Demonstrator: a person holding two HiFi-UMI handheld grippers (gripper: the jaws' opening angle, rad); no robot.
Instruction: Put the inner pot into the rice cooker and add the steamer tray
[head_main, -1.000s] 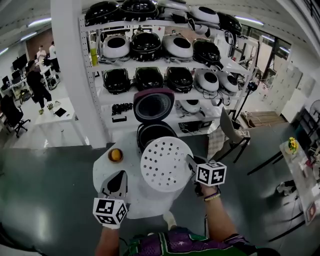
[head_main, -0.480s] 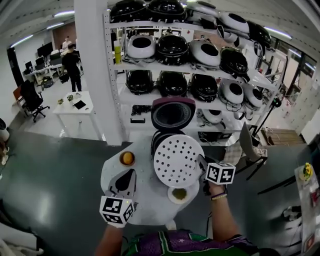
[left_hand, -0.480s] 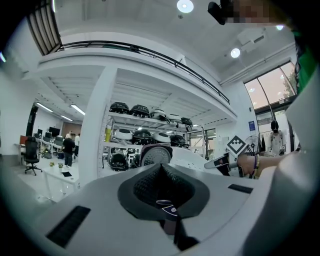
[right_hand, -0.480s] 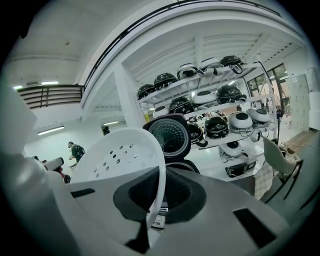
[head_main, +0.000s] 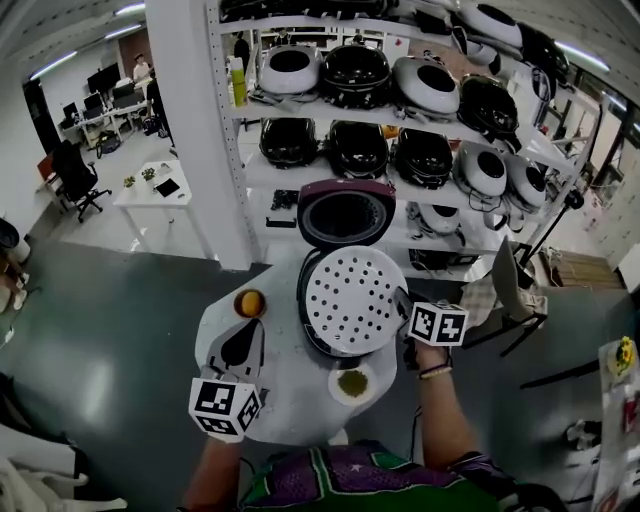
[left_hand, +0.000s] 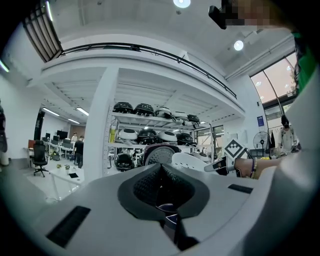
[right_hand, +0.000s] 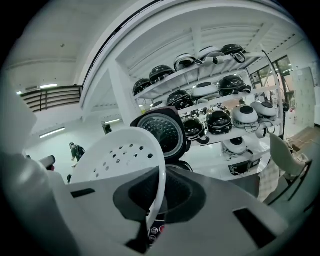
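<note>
Tray: white perforated plastic steamer tray (head_main: 352, 300), tilted over the open maroon-lidded rice cooker (head_main: 345, 213) on round white table (head_main: 290, 395).
Right gripper (head_main: 400, 306): clenched on tray's rim.
Left gripper (head_main: 240, 348): closed, empty, above table's left side.

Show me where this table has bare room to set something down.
Bare table is at the near middle, between the left gripper and the dish of green stuff. The far side is crowded: the rice cooker, the steamer tray held over it by the right gripper, and the orange bowl beside it.
</note>
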